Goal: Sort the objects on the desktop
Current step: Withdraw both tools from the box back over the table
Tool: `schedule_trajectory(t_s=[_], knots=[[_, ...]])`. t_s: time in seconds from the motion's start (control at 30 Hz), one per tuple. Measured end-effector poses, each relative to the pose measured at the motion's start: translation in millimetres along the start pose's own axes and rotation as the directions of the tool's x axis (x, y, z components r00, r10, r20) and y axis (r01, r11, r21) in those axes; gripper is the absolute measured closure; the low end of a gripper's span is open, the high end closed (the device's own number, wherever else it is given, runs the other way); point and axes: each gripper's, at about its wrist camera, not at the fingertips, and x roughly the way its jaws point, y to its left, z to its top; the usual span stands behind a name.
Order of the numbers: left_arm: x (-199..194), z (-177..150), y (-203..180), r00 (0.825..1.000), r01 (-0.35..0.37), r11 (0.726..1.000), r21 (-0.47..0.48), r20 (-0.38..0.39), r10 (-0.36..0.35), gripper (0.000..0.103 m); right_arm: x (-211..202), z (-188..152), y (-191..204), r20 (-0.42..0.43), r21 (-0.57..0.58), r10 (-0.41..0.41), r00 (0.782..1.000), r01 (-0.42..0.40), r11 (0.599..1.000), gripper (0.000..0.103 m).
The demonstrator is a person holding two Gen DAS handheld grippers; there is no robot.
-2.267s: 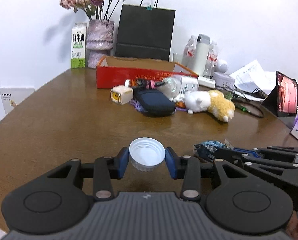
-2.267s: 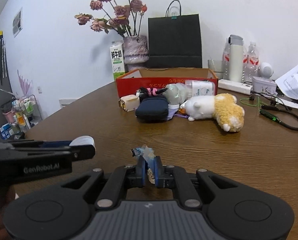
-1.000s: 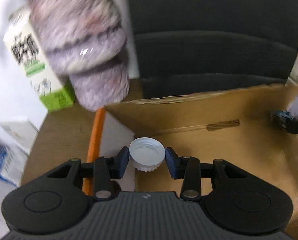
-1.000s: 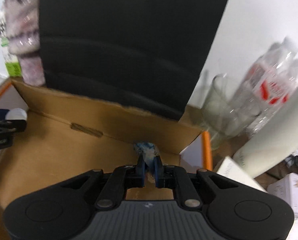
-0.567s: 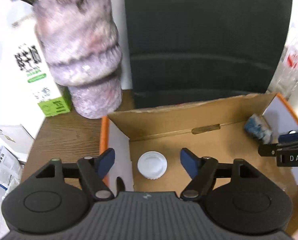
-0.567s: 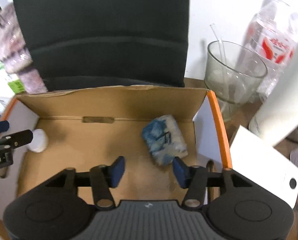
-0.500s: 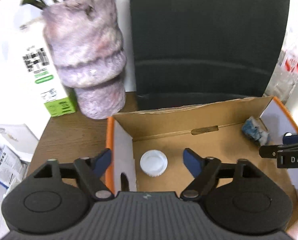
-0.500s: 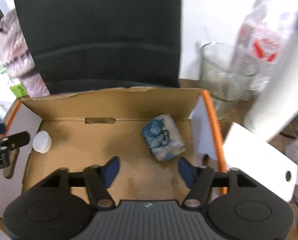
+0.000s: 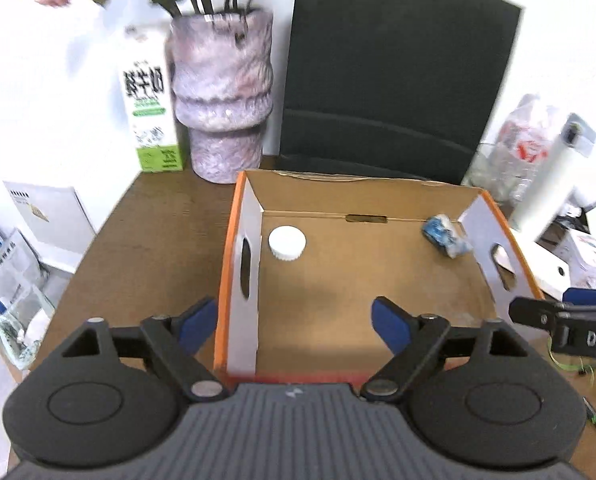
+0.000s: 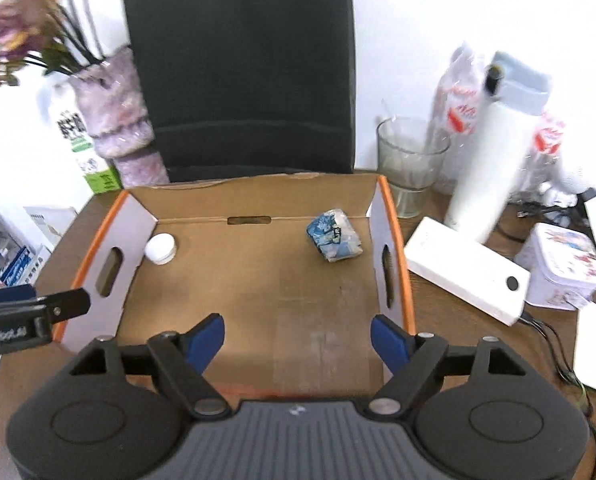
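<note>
Opening over the cardboard box (image 9: 382,280), with nothing between the jaws of left gripper (image 9: 294,322) or right gripper (image 10: 298,340); white bottle cap (image 9: 287,243) lying on the box floor against its left wall, blue-and-white wrapper (image 10: 334,240) near the back right corner, well apart, likely to keep sorted items separate. Visible only in the right wrist view: glass cup (image 10: 412,164) and white power strip (image 10: 464,270), right of centre; clearest in the left wrist view: milk carton (image 9: 150,116), upper left.

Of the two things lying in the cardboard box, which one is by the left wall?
The white bottle cap, round and plain; the crumpled blue wrapper lies near the right wall.
</note>
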Motion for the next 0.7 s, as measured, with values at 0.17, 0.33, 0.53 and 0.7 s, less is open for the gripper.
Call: schedule_trajectory(t_s=[0.17,0.33,0.53,0.7], knots=[[-62,-67,10,0.991,0.005,1.0,-0.005,0.134,-0.004,0.004,-50,-67,-3,0.141,-0.025,-0.017,0.99,0.021,0.999,0.022],[-104,-164,25,0.979,0.053,0.998,-0.026,0.2,-0.047,0.0,-101,-167,1,0.283,-0.047,-0.008,0.959,0.022,0.999,0.012],[-125,-284,30,0.971,0.071,0.997,0.002,0.229,-0.069,0.0,-123,-287,20,0.32,-0.048,0.038,0.947,-0.024,0.999,0.012],[-137,-326,27,0.954,0.064,0.998,0.03,0.291,-0.069,0.0,-125,-340,43,0.355,-0.126,0.009,0.935,0.038,0.991,0.012]])
